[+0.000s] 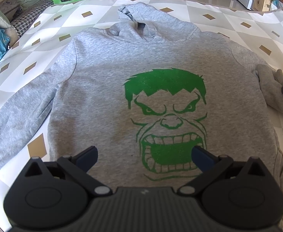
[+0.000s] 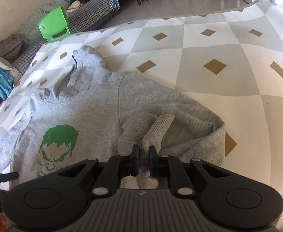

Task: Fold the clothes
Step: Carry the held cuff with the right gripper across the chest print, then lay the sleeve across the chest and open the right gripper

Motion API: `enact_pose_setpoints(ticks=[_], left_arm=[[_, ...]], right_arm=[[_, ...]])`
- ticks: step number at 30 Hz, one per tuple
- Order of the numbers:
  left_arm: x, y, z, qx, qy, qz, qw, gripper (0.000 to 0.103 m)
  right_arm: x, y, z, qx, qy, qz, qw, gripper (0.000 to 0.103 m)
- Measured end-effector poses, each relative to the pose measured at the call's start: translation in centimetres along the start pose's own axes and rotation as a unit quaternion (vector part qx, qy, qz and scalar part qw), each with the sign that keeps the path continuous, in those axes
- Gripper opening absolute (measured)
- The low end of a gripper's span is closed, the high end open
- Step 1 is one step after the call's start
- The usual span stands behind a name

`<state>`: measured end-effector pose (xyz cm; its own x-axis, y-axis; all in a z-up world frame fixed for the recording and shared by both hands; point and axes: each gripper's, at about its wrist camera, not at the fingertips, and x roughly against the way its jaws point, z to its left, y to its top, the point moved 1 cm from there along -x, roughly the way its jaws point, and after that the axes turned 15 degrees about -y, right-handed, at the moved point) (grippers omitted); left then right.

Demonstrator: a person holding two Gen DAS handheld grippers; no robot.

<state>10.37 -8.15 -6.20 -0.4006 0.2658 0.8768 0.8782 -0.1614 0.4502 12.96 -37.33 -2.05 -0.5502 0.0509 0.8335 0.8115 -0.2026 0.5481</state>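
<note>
Lying flat across the patterned surface (image 1: 50, 27), print up: grey hoodie (image 1: 106, 81), lower hem hidden behind the wide-spread left claw (image 1: 144, 155). Further right, right claw (image 2: 143, 150) pinched on the ribbed cuff (image 2: 158, 127) (sleeve bunched, pad contact partly masked by cloth).

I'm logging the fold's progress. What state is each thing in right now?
Grey hoodie: spread flat, print up, not yet folded.
Hood: lying flat above the collar.
Sleeve cuff: doubled back toward the body, pinched.
Other sleeve: stretched out flat.
Right tongs: shut on sleeve cuff.
Left tongs: open, over the print, empty.
</note>
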Motion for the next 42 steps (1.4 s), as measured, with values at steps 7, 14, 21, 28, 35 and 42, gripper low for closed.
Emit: enact_pose_setpoints(ticks=[7,14,21,28,35,42], left_arm=[[0.5,-0.1,0.2,0.001,0.000,-0.004,1.0000,0.103],[0.9,-0.2,1.3,0.012,0.005,-0.007,0.9999,0.103],[1.4,-0.2,2.7,0.028,0.010,-0.011,0.9995,0.103],[1.9,-0.7,4.9,0.057,0.012,-0.004,0.9983,0.103],[2.6,-0.7,7.4,0.101,0.014,-0.009,0.9948,0.103],[2.7,-0.8,7.7,0.103,0.012,-0.006,0.9946,0.103]], right_arm=[[4.5,3.8,1.3,-0.076,0.054,-0.101,0.991,0.010],[6.9,5.6,5.2,-0.079,0.121,-0.157,0.977,0.010],[7.7,6.0,10.2,-0.062,0.198,-0.177,0.962,0.010],[6.8,5.2,16.7,-0.009,0.233,-0.162,0.959,0.010],[2.8,3.3,19.2,0.084,0.124,-0.129,0.980,0.019],[-1.3,0.7,19.7,0.166,0.057,-0.093,0.980,0.044]])
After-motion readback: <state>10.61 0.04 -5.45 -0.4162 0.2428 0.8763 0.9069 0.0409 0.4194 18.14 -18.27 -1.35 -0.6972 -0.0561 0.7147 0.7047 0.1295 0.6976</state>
